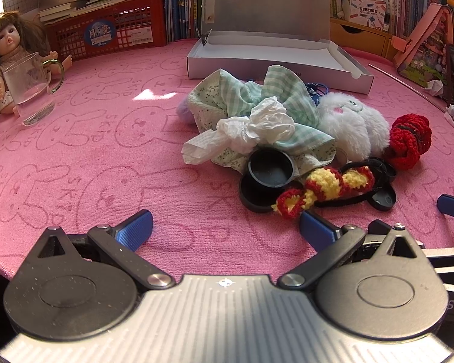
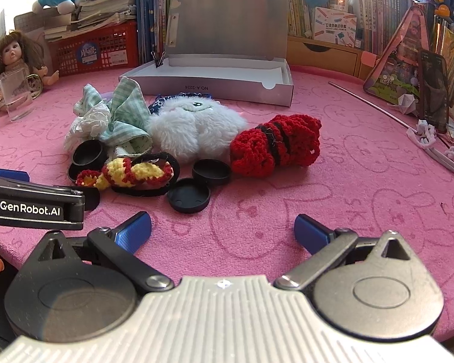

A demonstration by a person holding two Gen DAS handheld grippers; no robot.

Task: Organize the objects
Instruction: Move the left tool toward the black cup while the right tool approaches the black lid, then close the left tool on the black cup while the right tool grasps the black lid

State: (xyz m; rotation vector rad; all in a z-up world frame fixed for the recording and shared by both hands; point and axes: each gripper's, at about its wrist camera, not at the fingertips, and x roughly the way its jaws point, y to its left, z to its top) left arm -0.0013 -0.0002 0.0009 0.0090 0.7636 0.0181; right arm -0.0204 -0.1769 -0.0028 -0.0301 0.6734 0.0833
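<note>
Both grippers hang low over the pink mat (image 2: 257, 211), left gripper (image 1: 225, 231) and right gripper (image 2: 222, 228) with fingers spread wide, nothing between them. Just past them sits the pile: black lids (image 2: 189, 195), a yellow and red crochet piece (image 1: 327, 187), crumpled tissue (image 1: 251, 130), checked cloth (image 1: 284, 103), white fluffy toy (image 2: 193, 127), red crochet bundle (image 2: 275, 146). Behind the pile, an open grey box (image 1: 272, 66). Far left, a glass mug (image 1: 30, 90) in front of a doll (image 1: 3, 45)

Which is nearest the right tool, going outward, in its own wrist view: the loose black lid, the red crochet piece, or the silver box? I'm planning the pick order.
1. Loose black lid, just ahead of the open right tool, slightly left.
2. Red crochet piece, farther back, to the right.
3. Silver box, open, at the back.
</note>
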